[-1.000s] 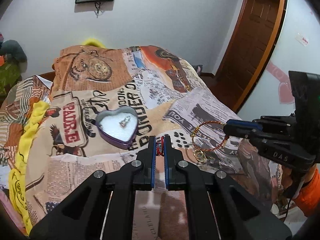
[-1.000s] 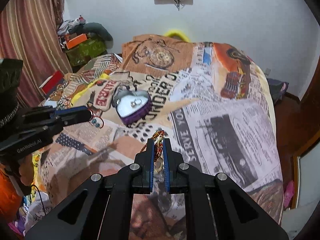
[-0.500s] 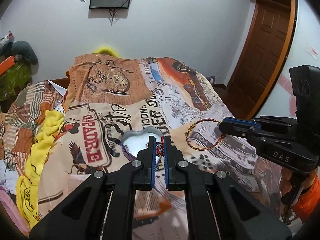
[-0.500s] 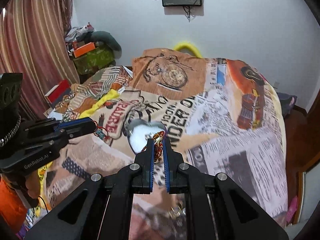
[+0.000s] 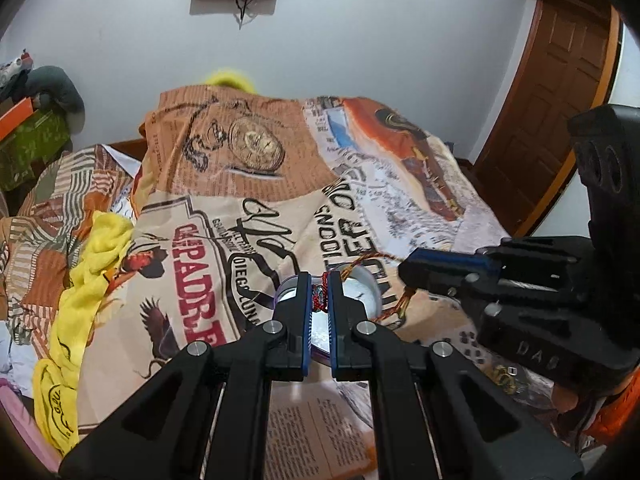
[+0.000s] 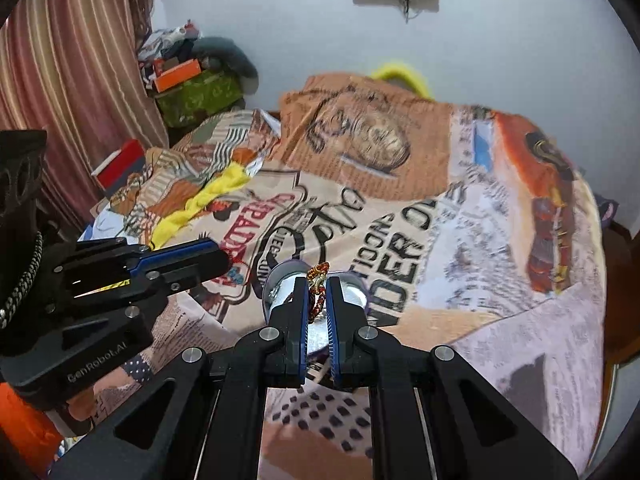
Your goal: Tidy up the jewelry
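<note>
A red-and-gold thread bracelet (image 5: 370,257) hangs stretched between my two grippers above the bed. My left gripper (image 5: 320,285) is shut on its red knotted end. In the right wrist view, my right gripper (image 6: 318,280) is shut on the bracelet's (image 6: 318,270) gold-beaded part. The heart-shaped purple box (image 5: 362,292) with a white lining lies open on the bedspread, right under both sets of fingertips, and it shows as the box (image 6: 354,292) in the right wrist view. The fingers hide most of its inside. Each view shows the other gripper from the side: right gripper (image 5: 404,271), left gripper (image 6: 223,258).
A printed bedspread (image 5: 256,184) covers the bed. A yellow cloth (image 5: 92,264) lies along its left side. A small gold piece (image 5: 505,376) rests on the bed under the right gripper. Boxes and clothes (image 6: 192,84) are piled by the striped curtain (image 6: 68,64). A wooden door (image 5: 560,92) stands at the right.
Both grippers have carried the bracelet forward over the bed. The heart box, which lay well ahead of the fingertips, now sits directly beneath them. Both grips have stayed shut.
</note>
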Tool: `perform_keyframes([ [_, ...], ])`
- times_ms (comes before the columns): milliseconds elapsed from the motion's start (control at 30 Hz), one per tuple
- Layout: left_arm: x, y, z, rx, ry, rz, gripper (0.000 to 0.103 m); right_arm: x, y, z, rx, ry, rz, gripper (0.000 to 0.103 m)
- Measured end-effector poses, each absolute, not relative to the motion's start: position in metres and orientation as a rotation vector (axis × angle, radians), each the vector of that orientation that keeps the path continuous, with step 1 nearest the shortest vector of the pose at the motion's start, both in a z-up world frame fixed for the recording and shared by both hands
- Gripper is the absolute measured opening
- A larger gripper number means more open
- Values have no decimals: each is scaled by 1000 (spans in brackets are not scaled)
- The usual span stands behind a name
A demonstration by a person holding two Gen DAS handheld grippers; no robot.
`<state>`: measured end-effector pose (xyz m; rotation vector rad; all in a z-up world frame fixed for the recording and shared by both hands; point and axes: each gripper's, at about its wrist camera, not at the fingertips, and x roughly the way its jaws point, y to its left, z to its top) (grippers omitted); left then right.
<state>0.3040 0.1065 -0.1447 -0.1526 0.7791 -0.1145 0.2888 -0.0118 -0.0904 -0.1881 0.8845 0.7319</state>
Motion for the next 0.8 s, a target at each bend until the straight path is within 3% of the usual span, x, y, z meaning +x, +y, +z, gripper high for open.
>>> perform_keyframes([
  [467,340,106,-198,-218,925,-170,6,315,7,-135,-245,1041,731,8],
  [800,331,91,-195,-104,945,-138,6,317,2,-142,-223,1141,752,9],
])
